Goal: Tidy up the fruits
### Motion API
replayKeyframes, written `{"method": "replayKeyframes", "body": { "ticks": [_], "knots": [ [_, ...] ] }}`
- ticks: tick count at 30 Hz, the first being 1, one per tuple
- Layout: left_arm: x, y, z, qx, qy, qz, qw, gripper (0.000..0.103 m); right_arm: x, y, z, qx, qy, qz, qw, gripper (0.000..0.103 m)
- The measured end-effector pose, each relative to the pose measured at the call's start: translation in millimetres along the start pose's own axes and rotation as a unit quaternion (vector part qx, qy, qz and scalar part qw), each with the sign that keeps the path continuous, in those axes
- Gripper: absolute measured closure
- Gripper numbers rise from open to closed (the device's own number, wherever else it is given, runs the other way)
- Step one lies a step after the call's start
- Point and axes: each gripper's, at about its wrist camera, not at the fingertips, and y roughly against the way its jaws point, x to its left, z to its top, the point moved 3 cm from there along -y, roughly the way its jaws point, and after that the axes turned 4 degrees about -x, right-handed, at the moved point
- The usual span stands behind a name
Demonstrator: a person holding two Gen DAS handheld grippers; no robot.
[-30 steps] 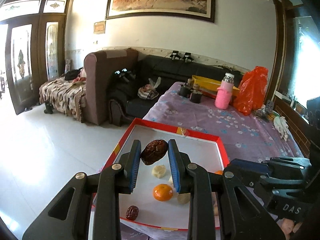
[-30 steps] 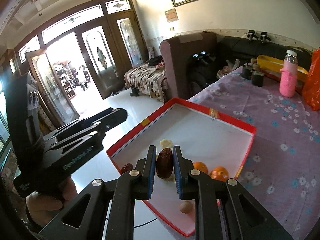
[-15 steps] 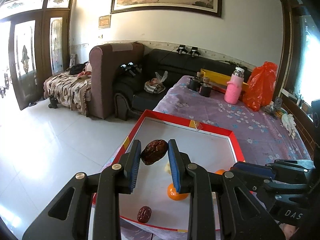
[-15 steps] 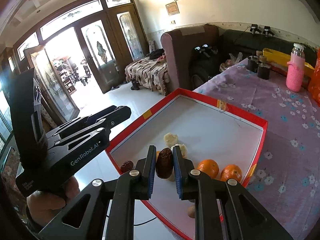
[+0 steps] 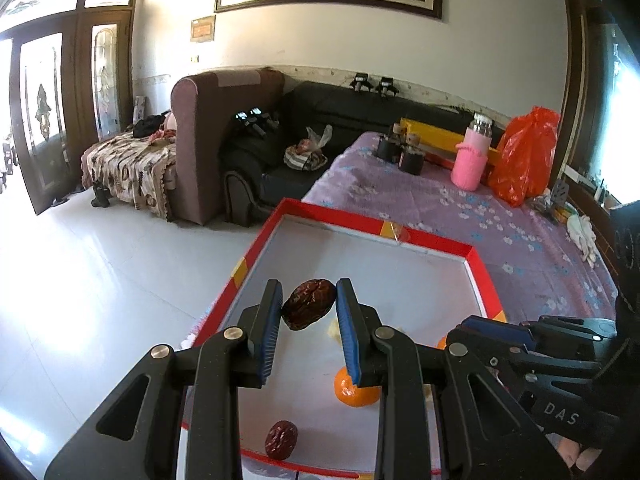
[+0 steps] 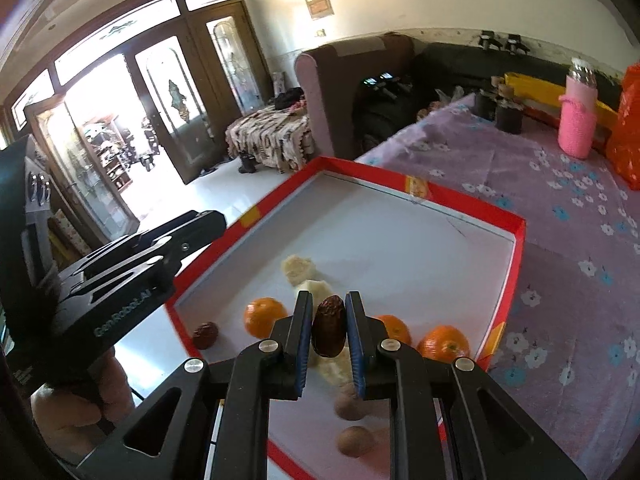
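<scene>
A red-rimmed tray [image 5: 476, 252] with a white floor lies on the purple floral tablecloth; it also shows in the right wrist view [image 6: 520, 224]. My left gripper [image 5: 309, 306] is shut on a wrinkled brown date [image 5: 308, 308] above the tray. My right gripper [image 6: 329, 330] is shut on another dark date [image 6: 329, 330] above the tray's near part. On the tray lie a third date [image 5: 281, 445] [image 6: 205, 335], three oranges [image 6: 264, 316] [image 6: 444, 343] [image 6: 396, 326], pale peeled pieces [image 6: 298, 270] and two brown longans [image 6: 354, 440].
A pink bottle [image 5: 472, 158], an orange bag [image 5: 524, 160], dark cups [image 5: 410, 158] and a yellow box stand at the table's far end. A sofa [image 5: 224, 136] and white tiled floor lie to the left. The tray's left edge overhangs the table side.
Both grippers have moved down and forward over the tray, each still holding its date. The fruits on the tray have not moved.
</scene>
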Motion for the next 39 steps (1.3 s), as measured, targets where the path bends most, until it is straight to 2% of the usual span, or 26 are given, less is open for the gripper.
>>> {"method": "replayKeyframes", "body": {
  "ticks": [5,7,9,10,11,14,17,20,26,30,33,34,36,39],
  "knots": [
    [-8.3,-17.0,-8.5,0.026,-0.006,-0.001,0.9997,0.077,-10.0,-10.4,-3.9,0.009,-0.011,-0.008,1.0,0.085],
    [-9.3,-20.4,-9.5,0.032,-0.001,0.007,0.9995,0.073,-11.0,-10.9,-2.4,0.004,-0.011,-0.011,1.0,0.078],
    [-8.6,-18.7,-7.5,0.028,0.002,0.016,0.9995,0.053,-12.7,-7.5,0.3,-0.004,-0.012,-0.009,1.0,0.067],
    [-8.5,-15.5,-5.9,0.021,0.001,0.025,0.9995,0.035,-15.5,-1.6,2.4,-0.017,-0.017,-0.01,1.0,0.063],
    [-8.4,-13.4,-5.0,0.016,0.0,0.033,0.9993,0.022,-16.6,1.8,3.2,-0.025,-0.021,-0.013,0.999,0.062],
    [-11.1,-0.6,-1.9,-0.006,-0.015,0.054,0.9984,0.02,-25.9,18.5,7.1,-0.048,-0.036,-0.014,0.998,0.058],
    [-18.9,11.1,0.3,-0.011,-0.033,0.066,0.9972,0.018,-32.6,33.9,6.8,-0.063,-0.041,-0.026,0.997,0.051],
    [-27.1,25.0,3.3,-0.014,-0.044,0.084,0.9954,0.018,-28.5,48.3,2.6,-0.069,-0.024,-0.036,0.997,0.05],
    [-32.4,65.8,9.2,-0.038,-0.055,0.14,0.9879,0.015,-11.4,87.0,-9.9,-0.084,0.006,-0.041,0.996,0.039],
    [-32.2,102.3,11.9,-0.061,-0.034,0.136,0.9882,0.013,-3.9,114.1,-16.7,-0.101,0.011,-0.037,0.994,0.037],
    [-33.8,130.2,12.9,-0.084,-0.022,0.128,0.9879,0.007,4.3,135.1,-24.7,-0.113,0.012,-0.03,0.993,0.035],
    [-34.7,139.4,13.0,-0.093,-0.019,0.123,0.9879,0.001,7.1,140.5,-26.6,-0.116,0.01,-0.024,0.993,0.032],
    [-38.0,158.2,12.9,-0.113,-0.015,0.109,0.9875,0.0,14.7,154.2,-33.5,-0.124,0.011,-0.015,0.992,0.029],
    [-45.4,185.7,11.9,-0.139,-0.008,0.109,0.9843,0.0,27.1,171.0,-41.8,-0.133,0.024,-0.018,0.991,0.029]
  ]
}}
